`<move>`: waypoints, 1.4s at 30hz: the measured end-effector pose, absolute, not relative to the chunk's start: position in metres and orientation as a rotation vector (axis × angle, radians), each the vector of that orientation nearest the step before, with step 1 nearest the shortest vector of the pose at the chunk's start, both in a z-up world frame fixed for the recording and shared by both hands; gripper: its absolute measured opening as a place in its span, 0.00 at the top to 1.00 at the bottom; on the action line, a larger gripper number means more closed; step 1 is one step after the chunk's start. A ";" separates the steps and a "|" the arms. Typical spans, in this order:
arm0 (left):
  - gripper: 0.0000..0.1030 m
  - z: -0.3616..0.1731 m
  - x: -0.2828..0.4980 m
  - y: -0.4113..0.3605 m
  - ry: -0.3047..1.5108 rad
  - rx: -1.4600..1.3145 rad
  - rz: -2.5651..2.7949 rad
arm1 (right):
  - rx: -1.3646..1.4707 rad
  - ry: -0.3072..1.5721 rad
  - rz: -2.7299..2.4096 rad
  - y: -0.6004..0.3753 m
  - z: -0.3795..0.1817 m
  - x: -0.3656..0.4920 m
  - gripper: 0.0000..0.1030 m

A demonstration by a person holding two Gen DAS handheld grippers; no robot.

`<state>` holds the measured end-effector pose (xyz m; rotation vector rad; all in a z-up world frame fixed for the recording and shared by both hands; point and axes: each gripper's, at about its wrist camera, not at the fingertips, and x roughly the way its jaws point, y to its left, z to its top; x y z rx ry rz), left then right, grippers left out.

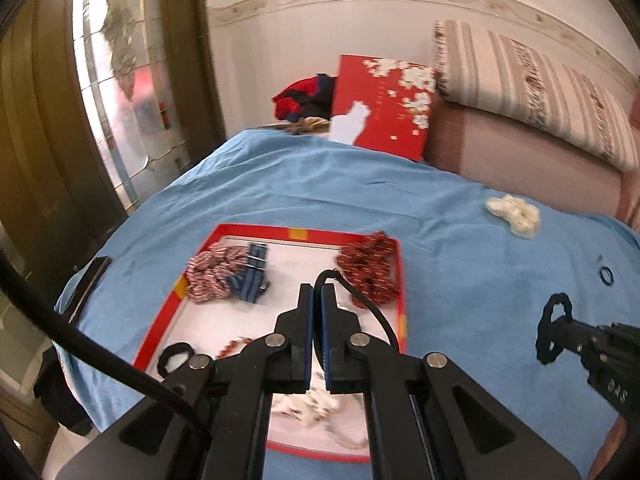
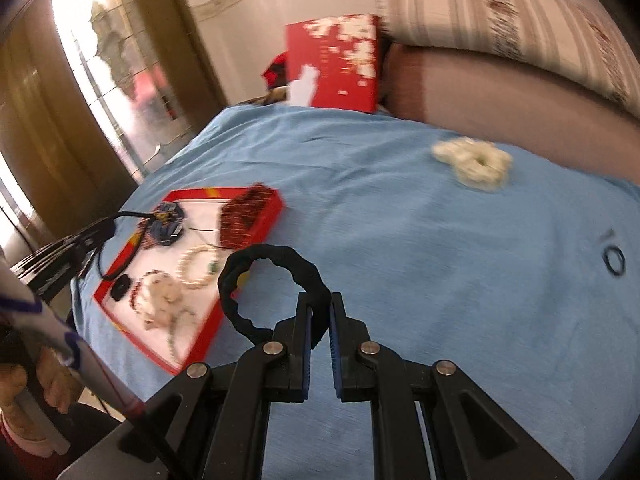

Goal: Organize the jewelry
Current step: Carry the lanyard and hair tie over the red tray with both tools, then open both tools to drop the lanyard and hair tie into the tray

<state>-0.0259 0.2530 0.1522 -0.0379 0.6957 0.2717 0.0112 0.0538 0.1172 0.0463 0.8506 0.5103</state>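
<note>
Under and ahead of my left tool (image 1: 317, 300), whose pads clench a thin black hair tie (image 1: 360, 300), the red tray (image 1: 168, 312) already holds most pieces: a red-white scrunchie (image 1: 212, 276), a blue striped one (image 1: 252, 276), a dark red one (image 1: 370, 270), pearl bracelets (image 2: 198, 266). My right tool (image 2: 320, 312) grips a black scrunchie (image 2: 276, 292) just right of the tray, not yet in. Further right, well ahead on the blue cloth (image 2: 400, 208), a cream scrunchie (image 2: 474, 164) and small black rings (image 2: 612, 260) remain loose.
</note>
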 end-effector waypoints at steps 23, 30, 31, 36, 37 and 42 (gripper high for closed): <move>0.97 0.085 0.011 0.421 0.832 -0.450 0.300 | -0.186 0.946 0.617 0.241 0.081 0.069 0.91; 0.97 0.074 0.013 0.407 0.883 -0.466 0.200 | -0.232 0.967 0.571 0.267 0.066 0.097 0.91; 0.97 0.073 0.012 0.403 0.892 -0.463 0.180 | -0.244 0.973 0.562 0.270 0.064 0.101 0.91; 0.97 0.070 0.015 0.385 0.916 -0.431 0.091 | -0.261 0.983 0.519 0.278 0.056 0.121 0.91; 0.97 0.071 0.015 0.382 0.916 -0.420 0.085 | -0.260 0.987 0.516 0.278 0.055 0.124 0.91; 0.97 0.062 0.024 0.382 0.953 -0.414 0.101 | -0.270 1.003 0.516 0.281 0.051 0.135 0.91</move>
